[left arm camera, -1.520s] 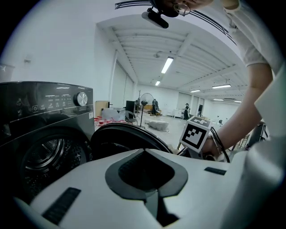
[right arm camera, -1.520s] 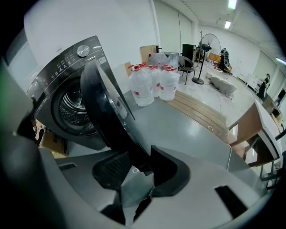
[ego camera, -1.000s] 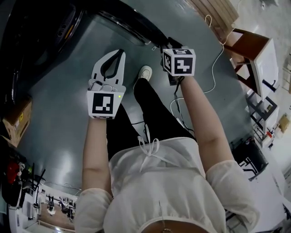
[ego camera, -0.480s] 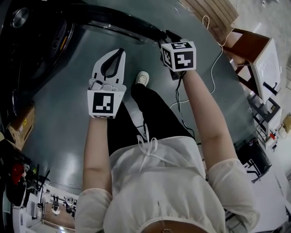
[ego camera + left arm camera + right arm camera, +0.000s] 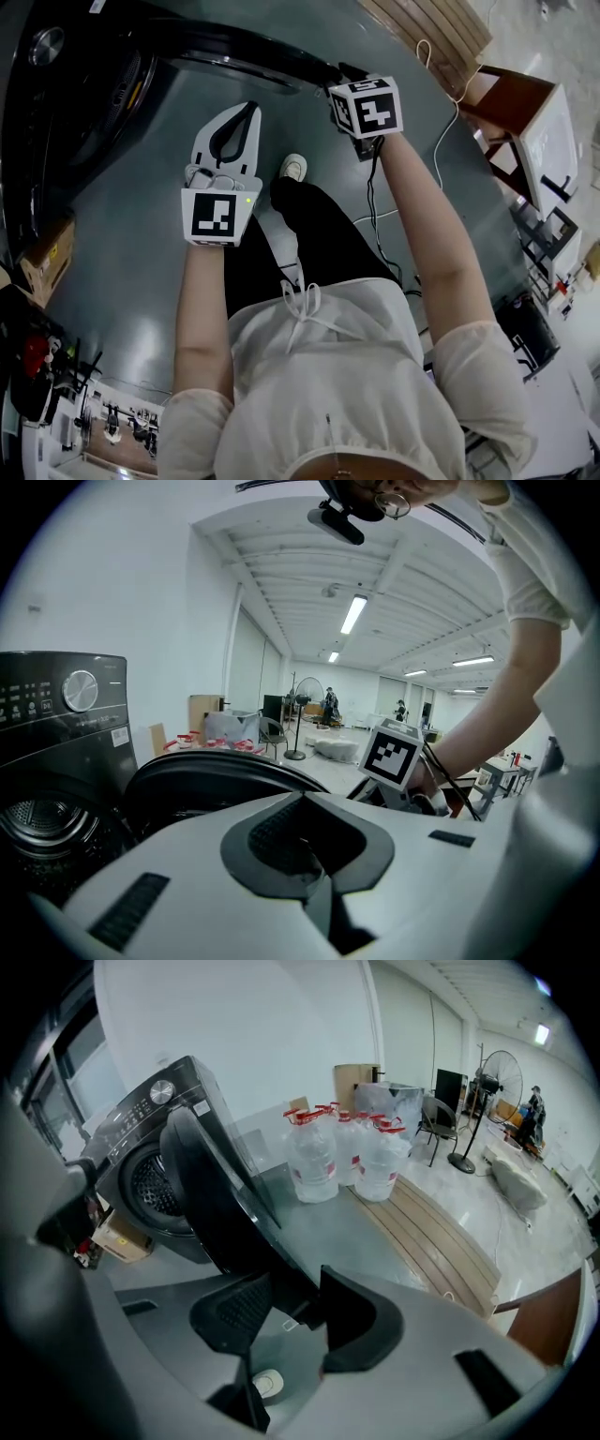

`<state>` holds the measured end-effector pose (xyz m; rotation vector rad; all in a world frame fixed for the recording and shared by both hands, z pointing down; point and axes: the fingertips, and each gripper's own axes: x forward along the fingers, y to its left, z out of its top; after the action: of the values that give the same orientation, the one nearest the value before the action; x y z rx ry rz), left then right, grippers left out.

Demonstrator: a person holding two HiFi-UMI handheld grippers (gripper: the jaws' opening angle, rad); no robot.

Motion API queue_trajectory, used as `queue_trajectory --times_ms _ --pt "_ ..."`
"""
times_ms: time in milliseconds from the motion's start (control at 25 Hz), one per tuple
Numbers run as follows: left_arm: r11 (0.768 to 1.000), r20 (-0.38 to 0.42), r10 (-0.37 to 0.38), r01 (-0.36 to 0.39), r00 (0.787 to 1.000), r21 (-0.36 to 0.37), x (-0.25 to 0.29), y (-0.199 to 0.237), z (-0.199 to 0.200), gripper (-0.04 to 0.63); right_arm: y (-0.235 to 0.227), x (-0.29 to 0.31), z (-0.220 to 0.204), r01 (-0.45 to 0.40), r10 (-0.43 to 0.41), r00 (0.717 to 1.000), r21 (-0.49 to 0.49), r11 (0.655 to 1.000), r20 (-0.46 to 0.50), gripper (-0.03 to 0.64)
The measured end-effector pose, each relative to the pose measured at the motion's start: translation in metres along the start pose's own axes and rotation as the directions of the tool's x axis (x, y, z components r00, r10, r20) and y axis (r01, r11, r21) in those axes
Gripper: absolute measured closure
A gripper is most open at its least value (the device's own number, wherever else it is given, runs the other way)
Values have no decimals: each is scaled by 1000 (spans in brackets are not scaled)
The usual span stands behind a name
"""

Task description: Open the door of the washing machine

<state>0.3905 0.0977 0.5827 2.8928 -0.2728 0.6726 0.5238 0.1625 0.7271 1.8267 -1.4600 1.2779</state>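
Note:
The dark washing machine stands at the upper left, its drum exposed. Its round black door is swung out wide over the floor. My right gripper, under its marker cube, is at the door's free edge. In the right gripper view the door's edge runs down between the jaws, which are shut on it. My left gripper hovers over the floor beside the door, shut and holding nothing. In the left gripper view the door arcs behind the closed jaws.
The person's shoe and a cable are on the grey floor below the grippers. Several water bottles and wooden planks lie beyond the door. A cardboard box sits left of the machine, and a brown table at the right.
The right gripper has shifted slightly up and left in the picture with the door's edge. The machine's top and knob have come into view. The left gripper stays shut.

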Motion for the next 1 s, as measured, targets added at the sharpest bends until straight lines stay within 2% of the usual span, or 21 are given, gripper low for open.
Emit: queue_trajectory --times_ms 120,200,320,640,880,1000 --pt "1000 -4 13 -13 1000 -16 -16 6 4 574 9 -9 5 22 -23 1000 -57 998 -20 486" --pt "999 -22 20 -21 1000 -28 -23 4 6 574 10 -19 8 43 -44 999 -101 994 -9 530" --pt "999 3 44 -44 999 -31 -36 9 13 574 18 -40 20 77 -74 997 -144 987 27 609" --pt "992 90 123 -119 988 -46 -94 52 46 574 75 -83 74 53 -41 993 -107 993 112 609" --pt "979 91 198 -193 976 -64 -158 99 53 574 155 -103 119 1 27 983 -151 988 183 609" --pt "966 42 245 -241 969 -88 -204 127 55 574 210 -114 148 -25 73 970 -207 978 231 609"
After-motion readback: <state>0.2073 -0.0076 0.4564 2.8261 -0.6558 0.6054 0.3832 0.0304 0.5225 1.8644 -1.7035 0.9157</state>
